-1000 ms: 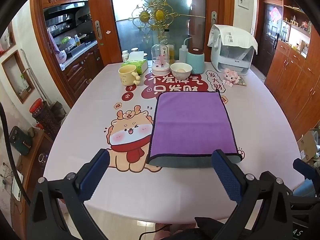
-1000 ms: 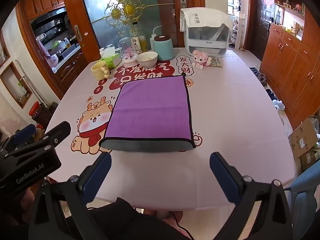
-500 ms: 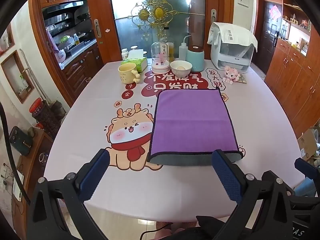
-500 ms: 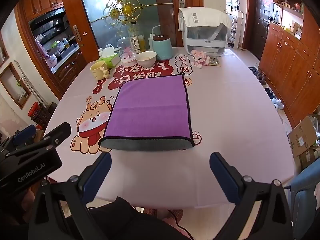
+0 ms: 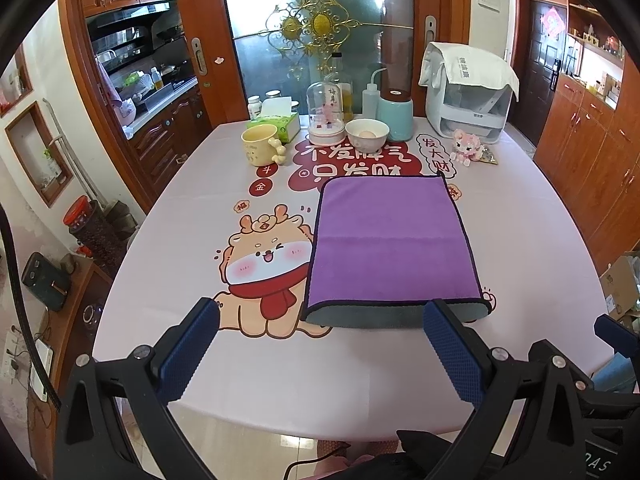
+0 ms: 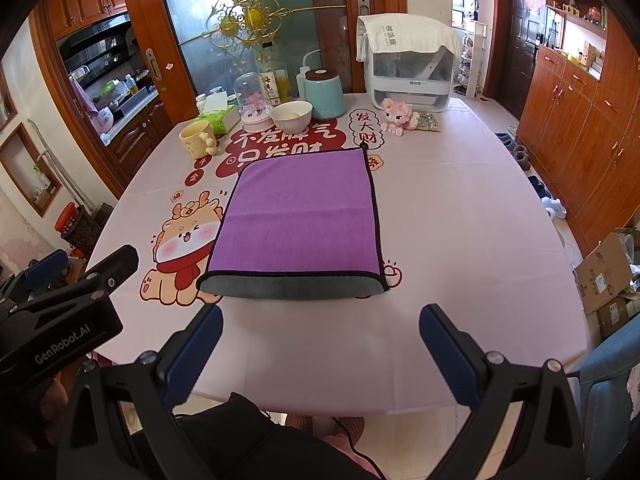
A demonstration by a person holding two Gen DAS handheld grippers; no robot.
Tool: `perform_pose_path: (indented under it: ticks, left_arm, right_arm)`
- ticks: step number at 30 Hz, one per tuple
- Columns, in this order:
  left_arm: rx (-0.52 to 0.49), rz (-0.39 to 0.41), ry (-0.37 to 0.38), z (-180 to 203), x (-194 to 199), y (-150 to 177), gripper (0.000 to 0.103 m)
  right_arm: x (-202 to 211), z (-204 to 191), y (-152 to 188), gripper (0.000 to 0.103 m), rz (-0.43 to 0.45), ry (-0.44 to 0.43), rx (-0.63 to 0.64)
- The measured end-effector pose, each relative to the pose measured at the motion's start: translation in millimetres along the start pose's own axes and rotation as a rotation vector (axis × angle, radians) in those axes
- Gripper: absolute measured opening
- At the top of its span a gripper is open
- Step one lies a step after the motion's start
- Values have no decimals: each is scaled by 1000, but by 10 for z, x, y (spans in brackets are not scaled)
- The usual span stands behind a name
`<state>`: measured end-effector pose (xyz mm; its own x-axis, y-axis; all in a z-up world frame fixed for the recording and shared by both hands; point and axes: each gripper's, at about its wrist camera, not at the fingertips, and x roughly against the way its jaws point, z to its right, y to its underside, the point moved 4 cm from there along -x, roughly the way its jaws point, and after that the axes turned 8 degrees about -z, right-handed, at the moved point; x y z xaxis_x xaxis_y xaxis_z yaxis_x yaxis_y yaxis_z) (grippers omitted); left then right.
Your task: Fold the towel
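Worktop (image 5: 520,240) first: both views have drifted back a touch, and the purple towel (image 5: 390,240) lies folded once at its centre, untouched. Left tool (image 5: 320,344) and right tool (image 6: 320,338) hover wide, empty. The bowl (image 5: 367,134) holds something pale; the mug's (image 5: 260,146) contents are hidden.

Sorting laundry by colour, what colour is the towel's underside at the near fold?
Grey on the towel, clearest in the right wrist view.

Daylight came through a frosted glass door (image 5: 320,32) with gold scrollwork, framed in reddish wood. Wooden cabinets (image 6: 580,120) lined the right wall beside a dark door (image 6: 524,36); a kitchen (image 5: 136,68) opened on the left.
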<state>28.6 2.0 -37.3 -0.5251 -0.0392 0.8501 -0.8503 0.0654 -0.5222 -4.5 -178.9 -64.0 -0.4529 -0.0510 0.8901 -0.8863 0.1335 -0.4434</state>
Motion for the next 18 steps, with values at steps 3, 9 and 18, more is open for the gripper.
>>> perform_pose_path:
  ticks: [3, 9, 18]
  left_arm:
    - [-2, -11, -3, -16, 7, 28, 101]
    - [-5, -18, 0, -26, 30, 47, 101]
    - [0, -42, 15, -69, -8, 51, 101]
  right_arm:
    - [-3, 3, 9, 99, 0, 2, 0]
    - [-4, 10, 5, 99, -1, 4, -2]
    - [14, 24, 59, 99, -8, 24, -16]
